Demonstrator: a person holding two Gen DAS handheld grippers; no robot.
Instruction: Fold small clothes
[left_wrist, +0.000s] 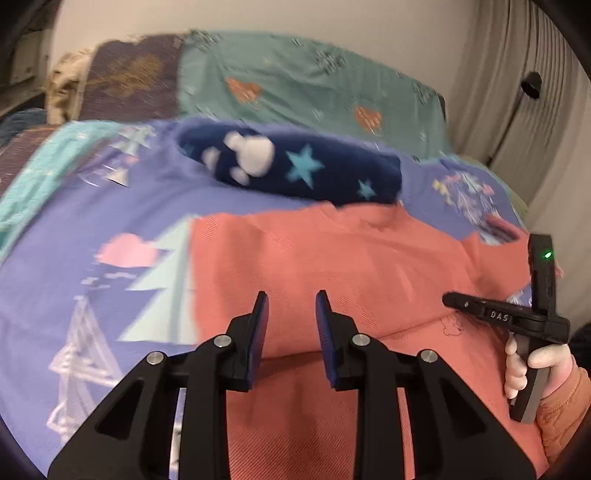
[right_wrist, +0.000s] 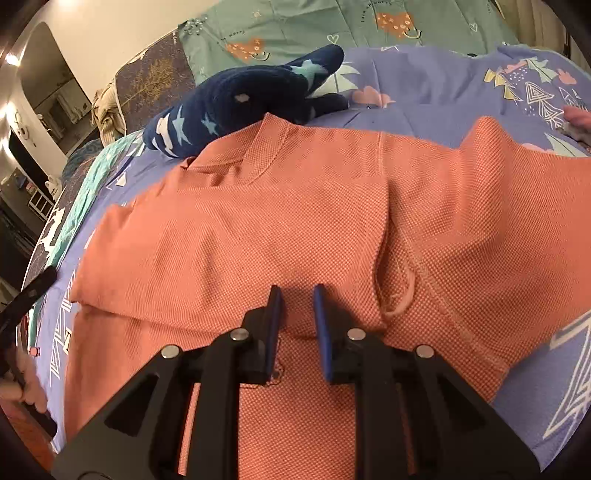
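A coral polo shirt (left_wrist: 332, 258) (right_wrist: 295, 203) lies spread on a purple patterned bedsheet (left_wrist: 92, 221) (right_wrist: 424, 99), collar (right_wrist: 266, 147) toward the far side. My left gripper (left_wrist: 291, 299) hovers over the shirt's left part, open, with nothing between its blue pads. My right gripper (right_wrist: 297, 295) sits low over the shirt's middle, beside a raised crease (right_wrist: 388, 240). Its jaws stand slightly apart and the cloth shows through the gap, so it is open. In the left wrist view a hand (left_wrist: 524, 369) holds the right gripper's body (left_wrist: 535, 321) at the right edge.
A navy fleece garment with stars (left_wrist: 295, 166) (right_wrist: 240, 103) lies just beyond the collar. A teal heart-print cover (left_wrist: 295, 85) (right_wrist: 295, 22) is behind it. Curtains (left_wrist: 517, 74) hang at the right. A pink item (right_wrist: 578, 114) shows at the far right edge.
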